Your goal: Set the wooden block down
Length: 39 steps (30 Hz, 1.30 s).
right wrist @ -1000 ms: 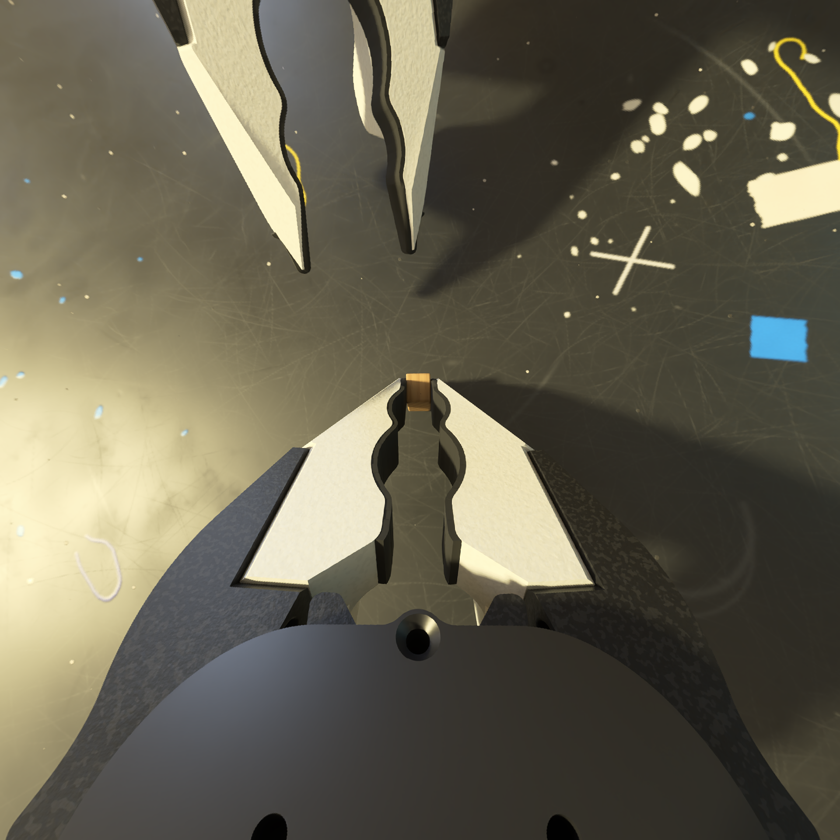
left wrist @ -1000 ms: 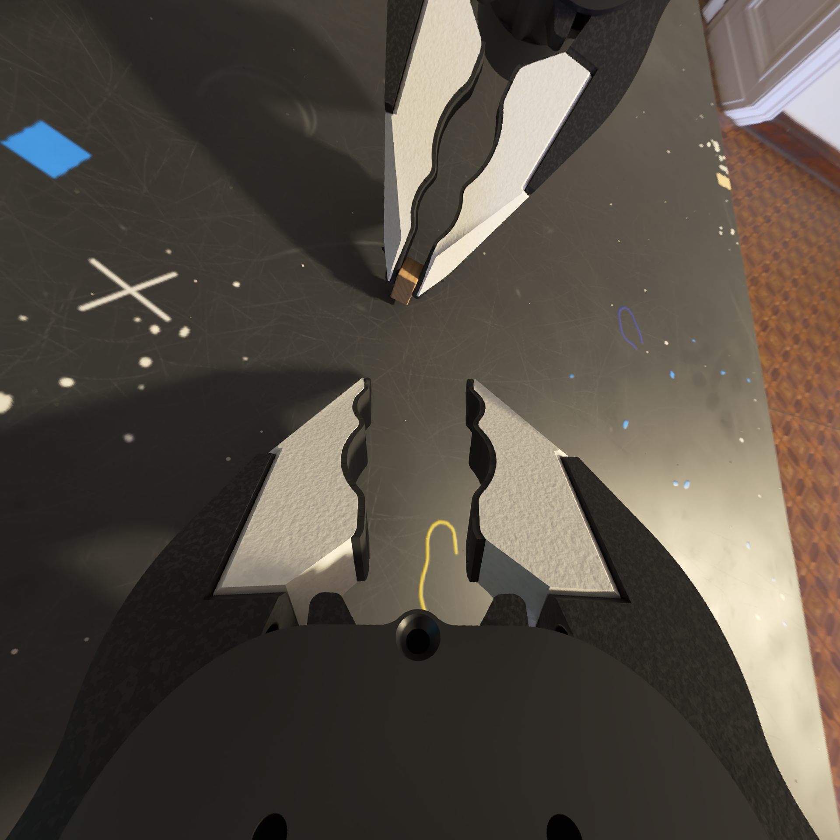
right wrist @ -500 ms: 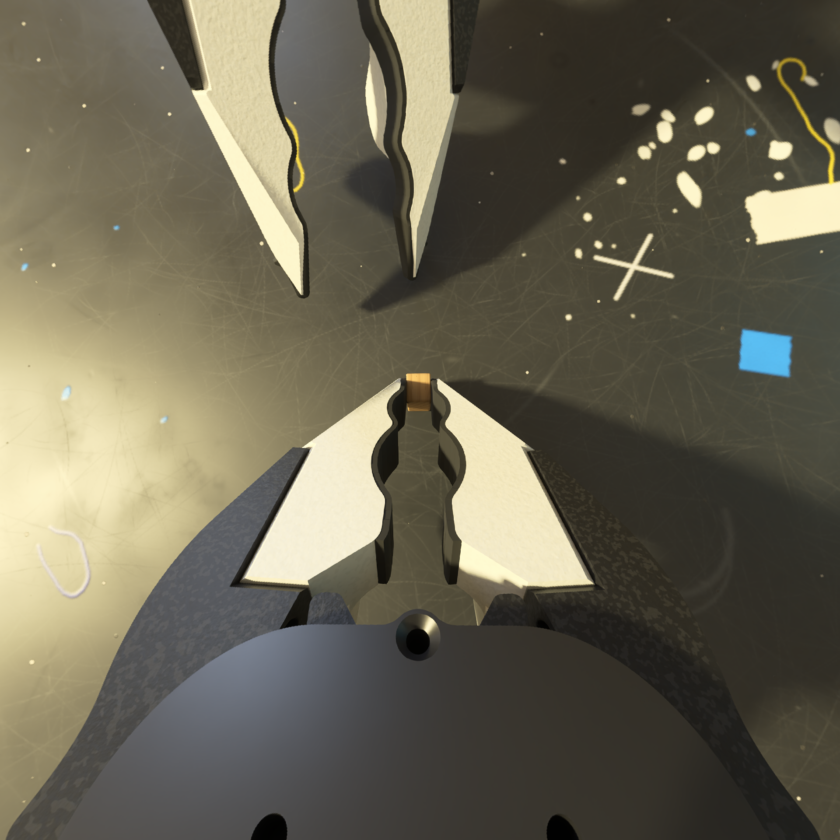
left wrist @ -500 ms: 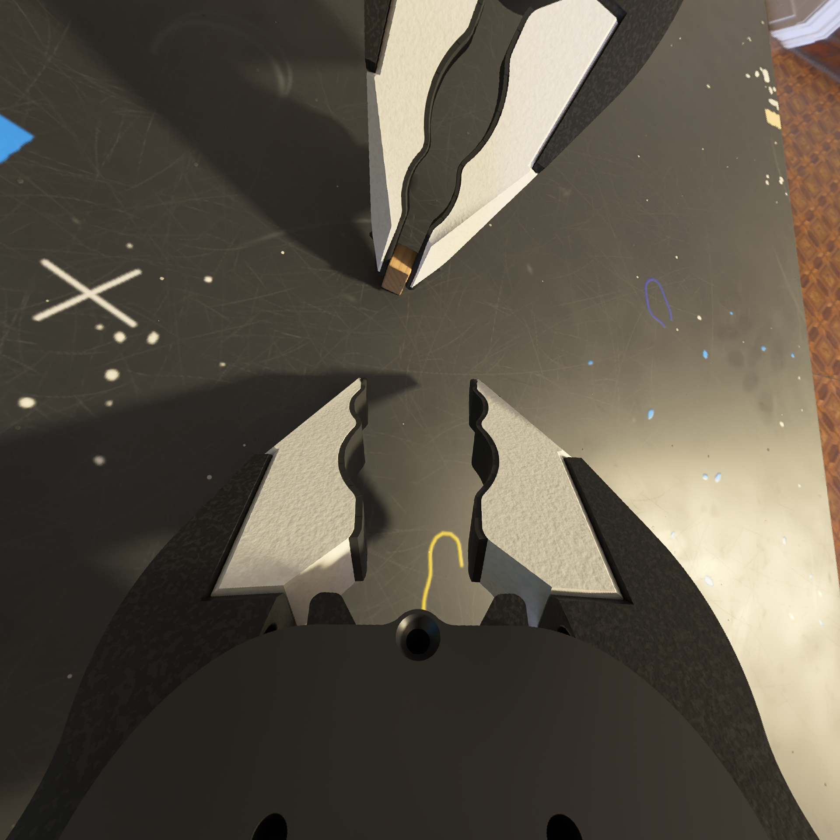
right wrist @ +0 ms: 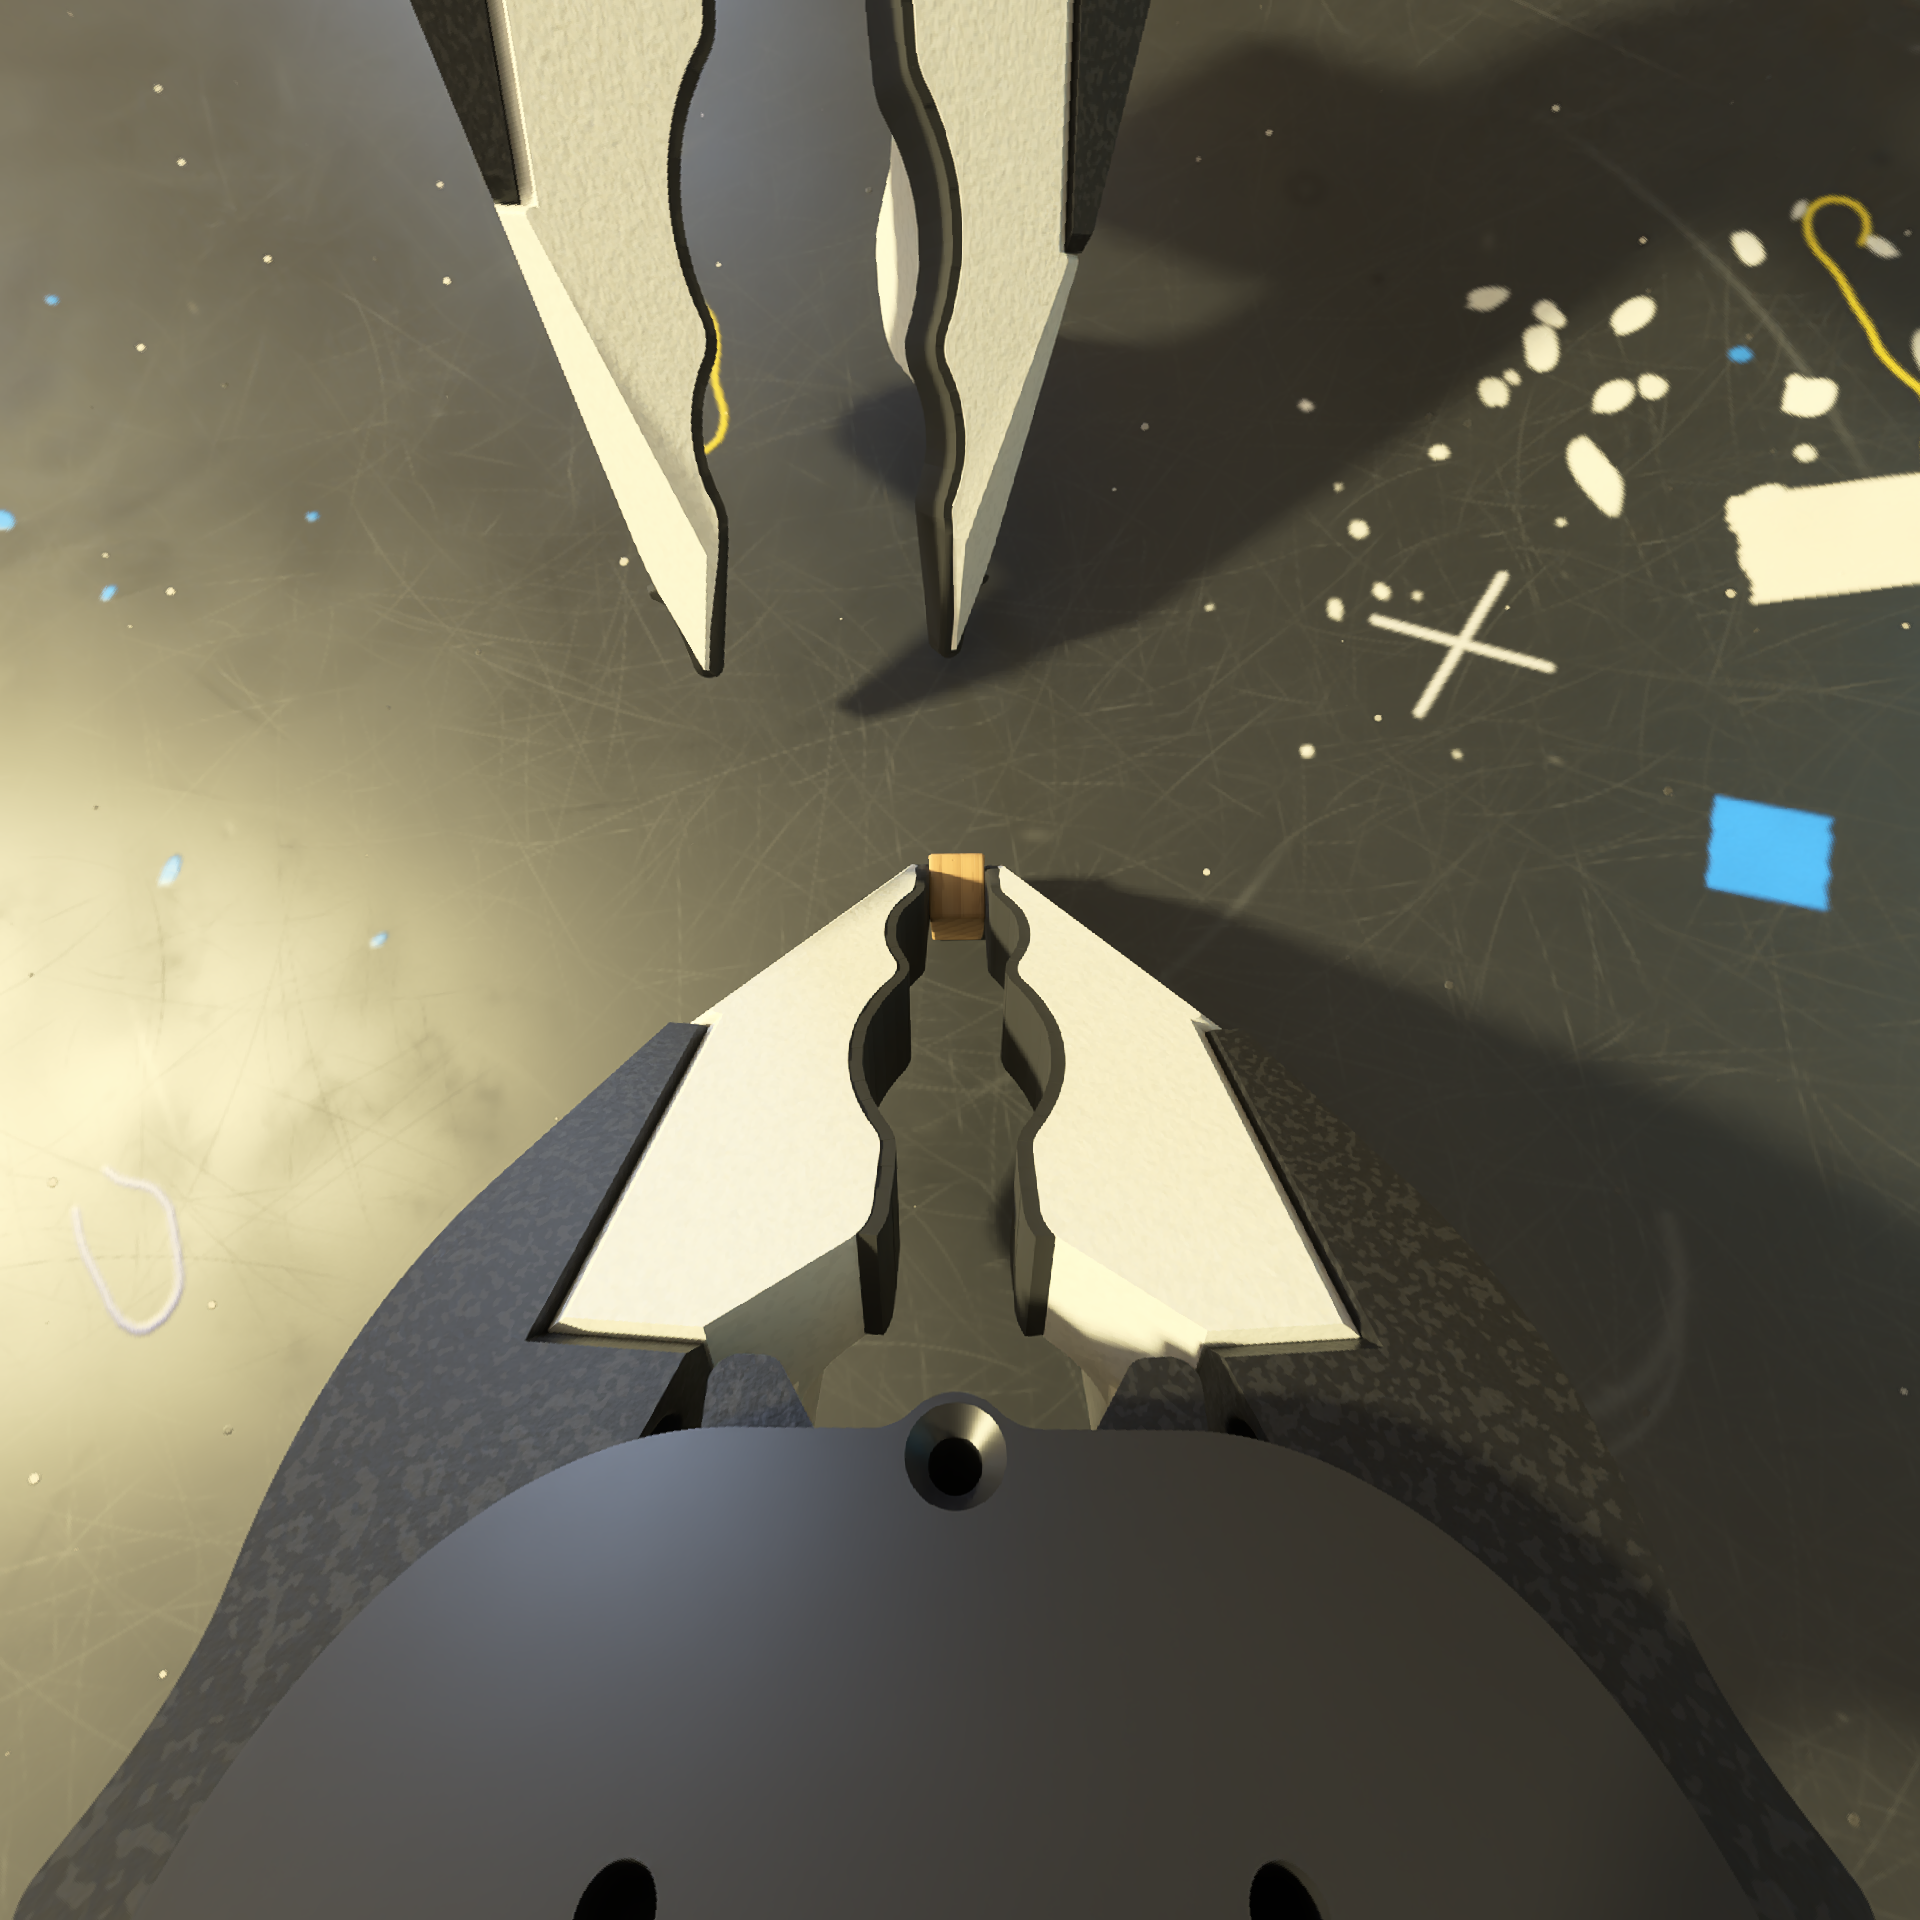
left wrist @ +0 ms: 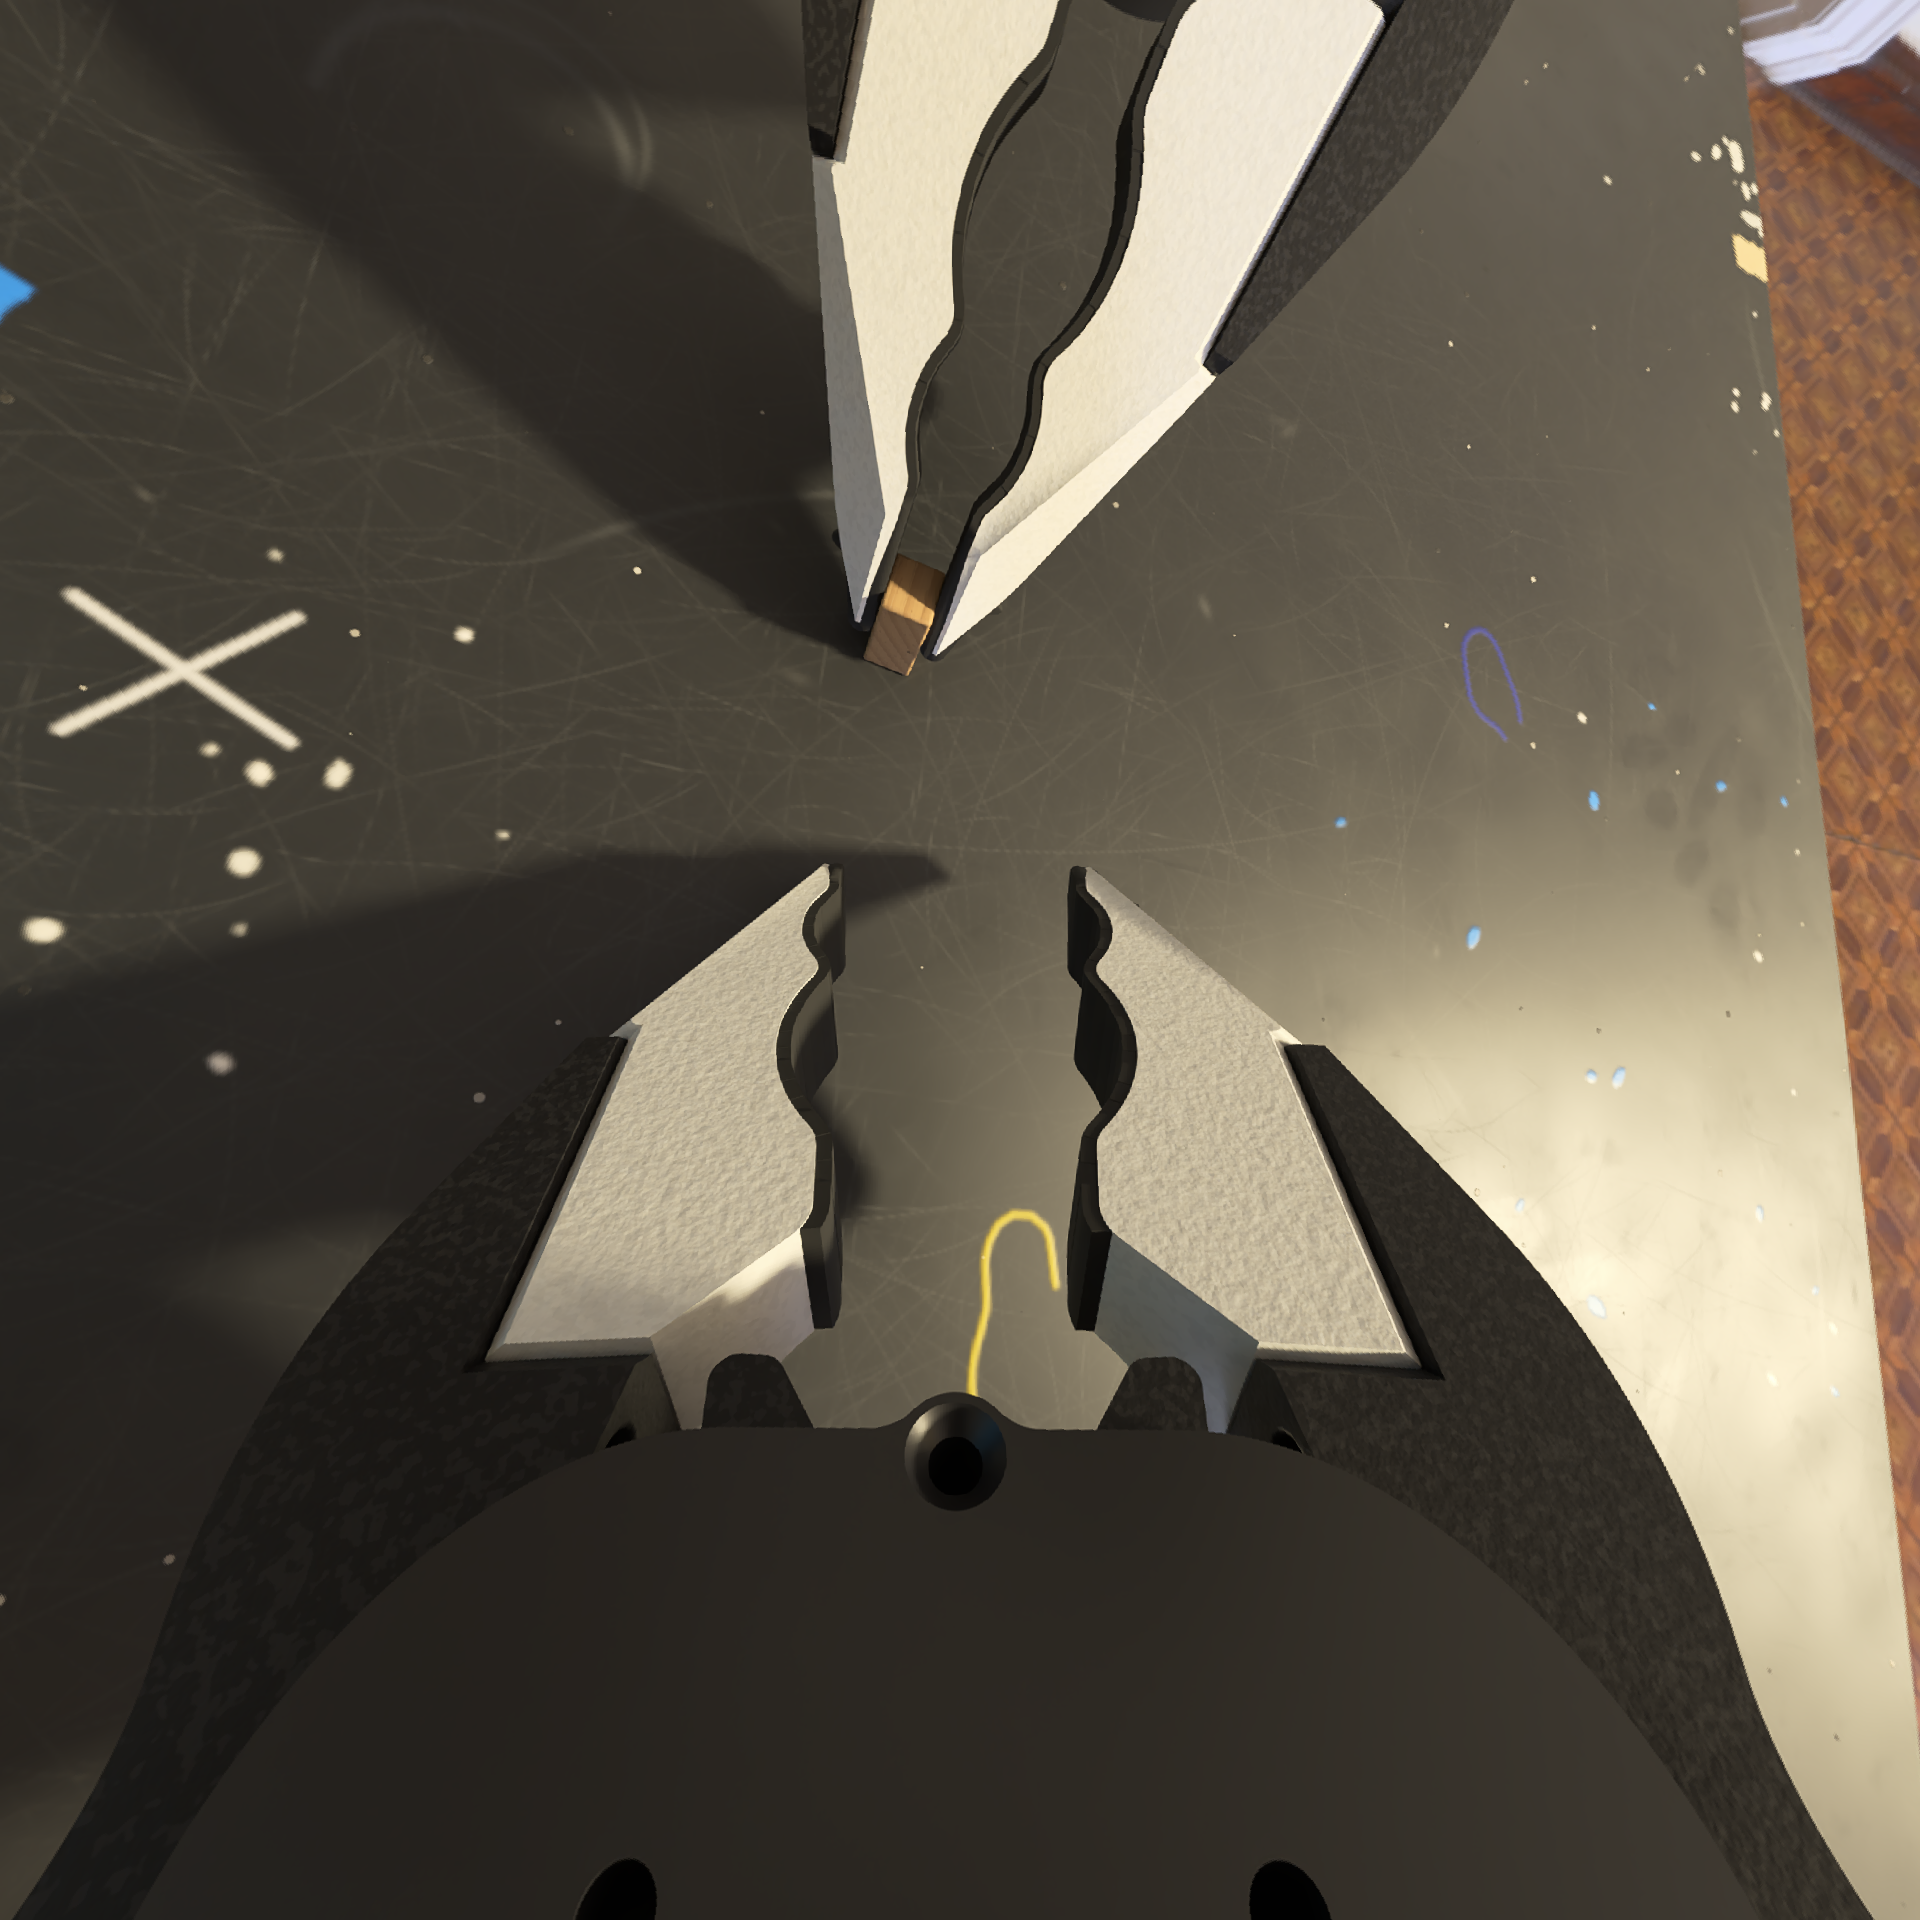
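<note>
A small wooden block (right wrist: 956,896) is pinched between the tips of my right gripper (right wrist: 957,883), which is shut on it. In the left wrist view the block (left wrist: 899,623) shows at the tips of the right gripper (left wrist: 902,629), with its lower end at or just above the dark tabletop (left wrist: 1247,810). My left gripper (left wrist: 954,883) is open and empty, facing the right one across a short gap. It also shows in the right wrist view (right wrist: 829,649), tips down near the table.
The table bears a white X mark (left wrist: 182,670), a blue square (right wrist: 1769,852), a yellow squiggle (left wrist: 1003,1288), a purple squiggle (left wrist: 1491,686), a white strip (right wrist: 1829,545) and paint specks. The table's right edge (left wrist: 1808,727) borders a patterned floor.
Both grippers have come closer to the table and to each other. The block stays in the right gripper's tips. The left gripper stays open.
</note>
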### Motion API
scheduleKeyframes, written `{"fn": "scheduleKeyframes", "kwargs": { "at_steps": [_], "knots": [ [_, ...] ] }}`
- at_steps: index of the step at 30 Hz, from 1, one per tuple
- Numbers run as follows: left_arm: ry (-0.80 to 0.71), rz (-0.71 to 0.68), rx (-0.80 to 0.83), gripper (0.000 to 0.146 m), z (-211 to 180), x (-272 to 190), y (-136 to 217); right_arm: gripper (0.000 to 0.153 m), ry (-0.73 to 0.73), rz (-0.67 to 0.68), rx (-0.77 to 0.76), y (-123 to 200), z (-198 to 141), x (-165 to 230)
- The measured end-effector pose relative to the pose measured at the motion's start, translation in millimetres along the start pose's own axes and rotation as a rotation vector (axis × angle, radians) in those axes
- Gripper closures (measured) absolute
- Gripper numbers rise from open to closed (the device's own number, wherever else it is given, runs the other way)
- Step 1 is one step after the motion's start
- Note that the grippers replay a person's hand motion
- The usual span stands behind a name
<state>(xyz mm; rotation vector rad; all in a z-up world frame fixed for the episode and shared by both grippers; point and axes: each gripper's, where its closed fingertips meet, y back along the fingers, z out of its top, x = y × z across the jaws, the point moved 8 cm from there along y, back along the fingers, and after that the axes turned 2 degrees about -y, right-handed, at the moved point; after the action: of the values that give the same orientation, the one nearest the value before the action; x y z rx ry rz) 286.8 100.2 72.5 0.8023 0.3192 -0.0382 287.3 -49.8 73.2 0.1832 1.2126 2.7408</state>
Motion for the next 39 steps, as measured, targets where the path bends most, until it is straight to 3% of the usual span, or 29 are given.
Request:
{"fn": "scheduleKeyframes", "kwargs": {
  "at_steps": [39],
  "knots": [
    [0.009, -0.002, 0.005, 0.102, -0.5, 1.0, 0.5, 0.143, 0.084, 0.031, 0.003, -1.8, 2.5, -4.5]
  ]
}}
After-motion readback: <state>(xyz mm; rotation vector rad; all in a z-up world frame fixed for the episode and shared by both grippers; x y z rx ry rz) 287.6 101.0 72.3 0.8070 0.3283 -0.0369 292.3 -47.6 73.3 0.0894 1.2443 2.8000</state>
